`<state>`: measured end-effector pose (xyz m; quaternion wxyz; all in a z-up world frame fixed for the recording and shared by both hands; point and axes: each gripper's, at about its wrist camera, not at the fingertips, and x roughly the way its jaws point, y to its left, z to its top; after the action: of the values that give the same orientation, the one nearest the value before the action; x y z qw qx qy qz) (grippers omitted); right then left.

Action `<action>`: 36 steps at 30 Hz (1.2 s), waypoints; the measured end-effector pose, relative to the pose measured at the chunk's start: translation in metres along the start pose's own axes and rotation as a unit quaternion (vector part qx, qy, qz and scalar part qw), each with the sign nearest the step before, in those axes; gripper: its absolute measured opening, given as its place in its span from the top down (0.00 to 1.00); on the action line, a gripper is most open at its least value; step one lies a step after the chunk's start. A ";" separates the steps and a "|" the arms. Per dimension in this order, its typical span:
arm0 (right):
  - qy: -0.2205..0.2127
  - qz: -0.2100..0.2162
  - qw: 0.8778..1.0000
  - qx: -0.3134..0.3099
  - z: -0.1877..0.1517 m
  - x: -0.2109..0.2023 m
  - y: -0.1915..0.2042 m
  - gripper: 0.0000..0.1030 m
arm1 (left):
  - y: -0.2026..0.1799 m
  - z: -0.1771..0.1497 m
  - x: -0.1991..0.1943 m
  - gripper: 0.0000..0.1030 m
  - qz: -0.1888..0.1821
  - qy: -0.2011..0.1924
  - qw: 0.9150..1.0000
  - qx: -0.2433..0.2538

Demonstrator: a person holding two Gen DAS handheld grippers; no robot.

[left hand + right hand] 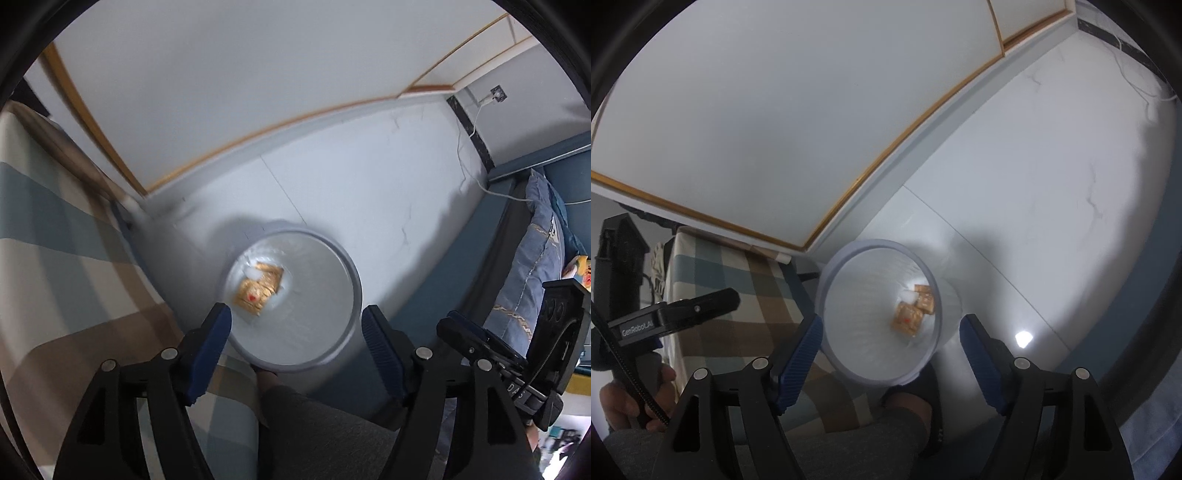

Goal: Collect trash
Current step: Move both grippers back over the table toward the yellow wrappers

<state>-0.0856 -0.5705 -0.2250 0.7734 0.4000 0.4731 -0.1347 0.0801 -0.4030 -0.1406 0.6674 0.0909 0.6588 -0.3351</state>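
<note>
— Now, where is the trash seen?

— Gold wrappers (260, 291) are found at the bottom of a pale round bin (343, 332) that stands on the white tiled floor (369, 192). From the right wrist view two or three of them (912, 312) are made out, lying close together against the far side of the bin (827, 295), with a small white scrap beside them.

— And how are the claws held?

— Both are spread wide and nothing is gripped. The left claw (295, 328) is held above the bin's mouth, with the rim framed between its blue pads (210, 343). The right claw (890, 332) is likewise held released over the bin, its blue pads (799, 354) apart on either side.

— What else is shown?

— A table covered with a checked cloth (746, 295) is seen just beside the bin. A blue patterned pillow (535, 266) is seen at the right edge of the left view. A foot in a dark slipper (923, 406) is placed near the bin's base.
</note>
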 end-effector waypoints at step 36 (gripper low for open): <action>-0.229 0.131 0.946 -0.189 -0.059 -0.174 0.203 0.11 | 0.073 -0.129 -0.249 0.01 0.139 -0.387 0.909 -0.068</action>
<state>-0.0931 -0.4255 0.0069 0.9331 0.2637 0.2430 -0.0282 0.0393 -0.1935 0.0550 0.9144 -0.0014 0.3507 -0.2022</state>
